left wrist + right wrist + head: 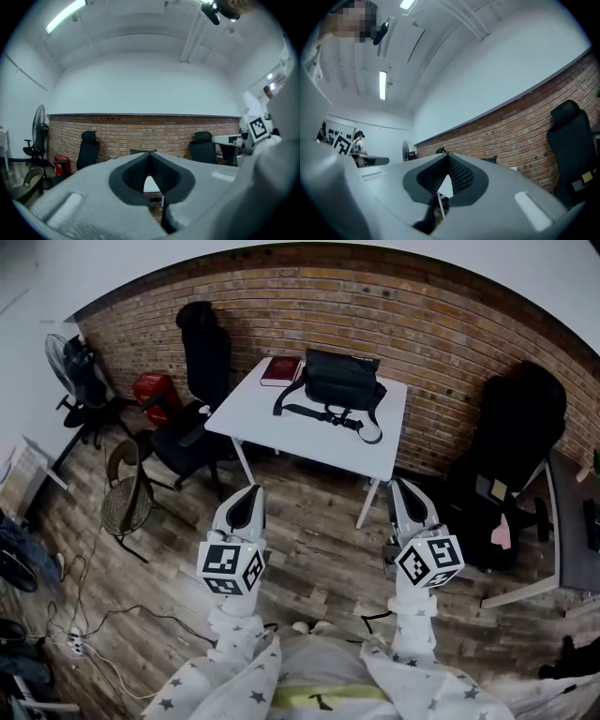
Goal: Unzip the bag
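Head downward, gripper views roughly toward wall [140,131]

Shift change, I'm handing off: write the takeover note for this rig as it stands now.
Grip: left tool shut and empty; right tool shut and empty; both short of the white table.
Things: black bag at the table's far edge by the brick wall, red book beside it.
Done: nothing, bag untouched; zip too small to read.
Left: walk up, steady the bag, find the pull, unzip.
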A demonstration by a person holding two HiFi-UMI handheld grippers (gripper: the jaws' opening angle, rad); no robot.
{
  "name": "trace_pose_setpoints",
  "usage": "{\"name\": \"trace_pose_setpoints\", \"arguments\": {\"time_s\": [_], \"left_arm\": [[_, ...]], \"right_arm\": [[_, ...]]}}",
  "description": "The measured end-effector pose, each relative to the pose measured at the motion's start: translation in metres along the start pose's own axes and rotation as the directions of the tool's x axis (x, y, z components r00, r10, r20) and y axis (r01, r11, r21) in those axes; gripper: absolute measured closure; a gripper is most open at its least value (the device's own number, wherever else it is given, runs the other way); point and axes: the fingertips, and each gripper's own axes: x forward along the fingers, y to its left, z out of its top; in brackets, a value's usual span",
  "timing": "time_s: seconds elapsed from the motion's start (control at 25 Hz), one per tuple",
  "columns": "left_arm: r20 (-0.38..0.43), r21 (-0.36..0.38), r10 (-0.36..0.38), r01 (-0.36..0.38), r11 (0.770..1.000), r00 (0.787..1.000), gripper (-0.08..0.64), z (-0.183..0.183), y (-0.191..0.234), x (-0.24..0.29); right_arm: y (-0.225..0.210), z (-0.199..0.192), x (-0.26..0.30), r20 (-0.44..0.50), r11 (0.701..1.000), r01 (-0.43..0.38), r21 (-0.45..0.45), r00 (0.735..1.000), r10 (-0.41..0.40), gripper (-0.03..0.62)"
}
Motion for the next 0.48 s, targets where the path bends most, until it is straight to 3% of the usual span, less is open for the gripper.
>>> {"name": "trace_pose_setpoints", "arguments": {"time_s": [0.48], "left_arm": [[-0.032,-0.001,0.068,-0.068,0.998,0.997,0.561,-0.011,-0.002,-0.011]], "right_arm": [[-0.007,-0.013,0.004,-0.01,0.998,-0.037,0.044,0.999,0.038,0.584]]}}
